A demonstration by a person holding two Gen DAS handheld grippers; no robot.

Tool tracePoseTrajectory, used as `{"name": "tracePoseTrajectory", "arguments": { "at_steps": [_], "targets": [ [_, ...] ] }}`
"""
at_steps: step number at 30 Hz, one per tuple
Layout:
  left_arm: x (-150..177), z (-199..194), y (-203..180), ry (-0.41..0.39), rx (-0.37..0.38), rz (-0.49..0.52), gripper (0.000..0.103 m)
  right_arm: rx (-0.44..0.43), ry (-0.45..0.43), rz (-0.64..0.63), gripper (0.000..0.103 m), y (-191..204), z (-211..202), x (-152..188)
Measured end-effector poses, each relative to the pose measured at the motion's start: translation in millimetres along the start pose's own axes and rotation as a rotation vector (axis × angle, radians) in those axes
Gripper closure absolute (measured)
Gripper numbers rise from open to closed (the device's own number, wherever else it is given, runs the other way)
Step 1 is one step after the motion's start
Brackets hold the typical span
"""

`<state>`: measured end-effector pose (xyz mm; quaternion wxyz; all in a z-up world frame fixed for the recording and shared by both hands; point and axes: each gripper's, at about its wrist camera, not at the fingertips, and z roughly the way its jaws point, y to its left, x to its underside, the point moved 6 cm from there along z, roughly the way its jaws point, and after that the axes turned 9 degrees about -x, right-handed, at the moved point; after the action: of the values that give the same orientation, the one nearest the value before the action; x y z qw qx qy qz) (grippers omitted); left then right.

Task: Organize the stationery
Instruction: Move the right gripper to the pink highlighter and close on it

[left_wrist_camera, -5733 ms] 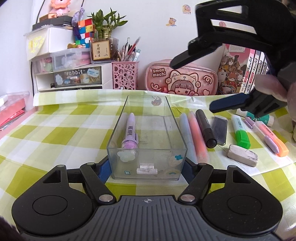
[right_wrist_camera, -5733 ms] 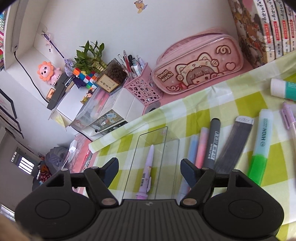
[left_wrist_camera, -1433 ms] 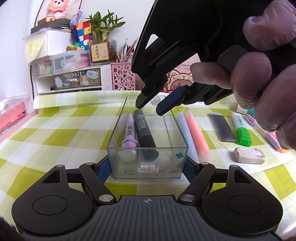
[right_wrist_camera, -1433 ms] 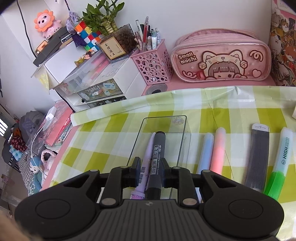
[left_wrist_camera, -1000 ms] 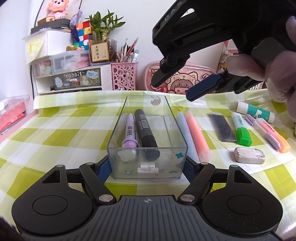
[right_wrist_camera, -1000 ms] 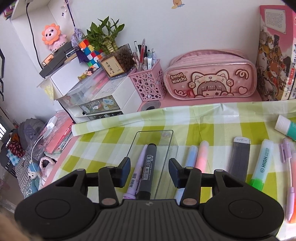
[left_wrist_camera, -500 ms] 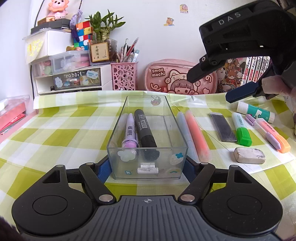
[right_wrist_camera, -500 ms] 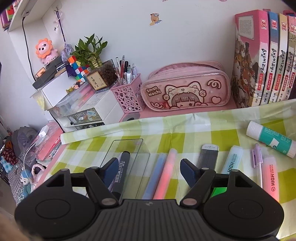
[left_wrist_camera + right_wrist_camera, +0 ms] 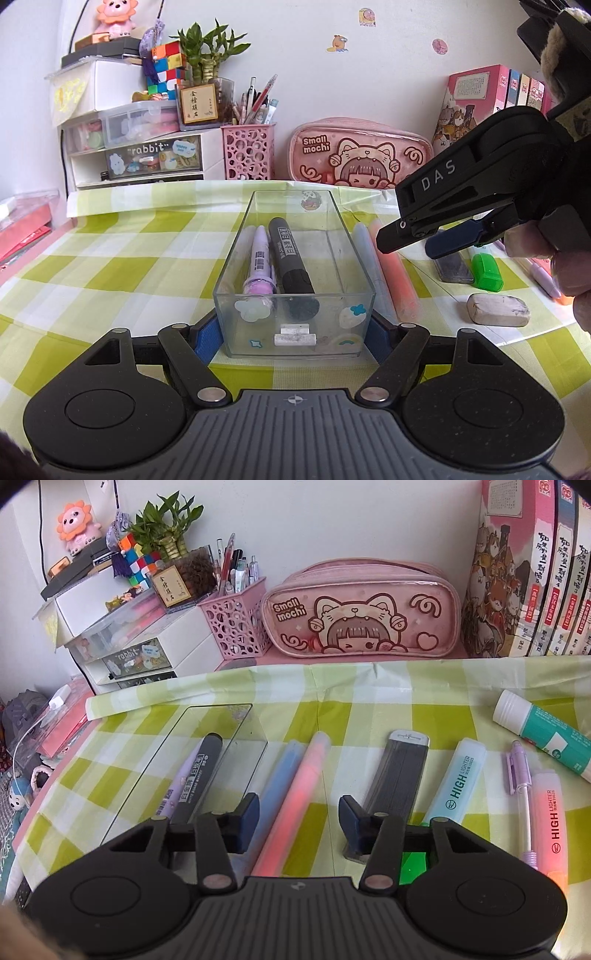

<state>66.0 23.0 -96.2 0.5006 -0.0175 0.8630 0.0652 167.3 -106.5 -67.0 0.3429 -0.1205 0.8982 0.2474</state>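
My left gripper (image 9: pixel 291 338) is shut on the near end of a clear box (image 9: pixel 295 325), its blue pads on both side walls. A purple pen (image 9: pixel 260 258) and a black marker (image 9: pixel 290 254) lie inside. My right gripper (image 9: pixel 300 816) hangs low over the checked cloth just right of the box. Its jaws are closing astride a pink pen (image 9: pixel 303 786), and the pads do not touch it. A blue pen (image 9: pixel 284 771) lies against the pink one. In the left wrist view the right gripper (image 9: pixel 413 247) hovers over these pens.
To the right lie a grey lead case (image 9: pixel 399 775), a green highlighter (image 9: pixel 458 779), a purple pen (image 9: pixel 519 775), an orange highlighter (image 9: pixel 546 819), a glue stick (image 9: pixel 543 734) and an eraser (image 9: pixel 496 310). A pink pencil case (image 9: pixel 362 613), pen holder (image 9: pixel 236 627) and books (image 9: pixel 535 572) line the back.
The black marker went from the cloth into the box. My right gripper let it go, swung right, widened its jaws, then sank over the pink pen with the jaws narrowing. The left gripper kept still.
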Motion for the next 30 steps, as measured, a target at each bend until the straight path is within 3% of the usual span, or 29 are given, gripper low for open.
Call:
{"name": "tracePoseTrajectory", "arguments": {
  "at_steps": [8, 16, 30],
  "targets": [
    [0.0, 0.1, 0.1, 0.000, 0.000, 0.000, 0.028, 0.022, 0.031, -0.045, 0.083, -4.3, 3.9, 8.3],
    [0.1, 0.1, 0.2, 0.000, 0.000, 0.000, 0.028, 0.013, 0.044, -0.059, 0.082, -6.3, 6.1, 5.8],
    [0.1, 0.1, 0.0, 0.000, -0.001, 0.000, 0.028, 0.083, 0.088, -0.135, 0.074, 5.9, 16.2, 2.9]
  ]
}}
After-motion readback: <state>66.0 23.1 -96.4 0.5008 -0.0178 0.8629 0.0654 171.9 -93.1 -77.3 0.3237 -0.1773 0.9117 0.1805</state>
